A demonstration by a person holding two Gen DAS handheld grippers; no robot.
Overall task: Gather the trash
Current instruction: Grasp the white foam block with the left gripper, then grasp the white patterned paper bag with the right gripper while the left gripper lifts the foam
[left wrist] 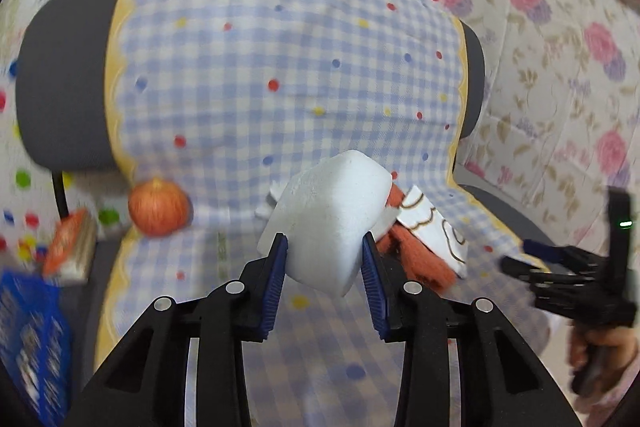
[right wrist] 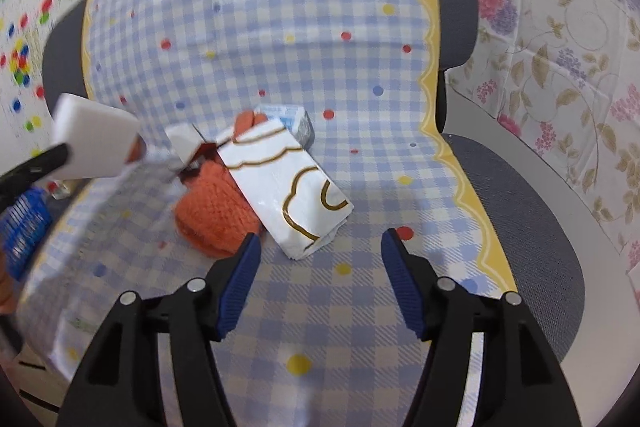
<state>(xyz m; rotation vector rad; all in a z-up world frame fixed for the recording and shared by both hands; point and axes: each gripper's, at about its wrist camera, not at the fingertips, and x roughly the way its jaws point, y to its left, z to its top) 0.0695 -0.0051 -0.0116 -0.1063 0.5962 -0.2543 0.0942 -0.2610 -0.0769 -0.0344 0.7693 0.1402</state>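
Left wrist view: left gripper (left wrist: pixel 325 259) clamped on a white foam block (left wrist: pixel 334 215), held above the checked cloth (left wrist: pixel 280 67) draped over a chair (right wrist: pixel 516 211). Apple (left wrist: pixel 159 207) at the cloth's left edge, near the drop; a bump could roll it off. Right wrist view: right gripper (right wrist: pixel 320 259) apart, holding nothing, hovering just short of a white packet with gold lines (right wrist: pixel 292 187) that lies against an orange knitted item (right wrist: pixel 216 215); small blue-white carton (right wrist: pixel 298 121) behind. Risks, as judged: block is gripped near one end and may pivot or slip; closing on the packet could snag the knit or drag the loose cloth.
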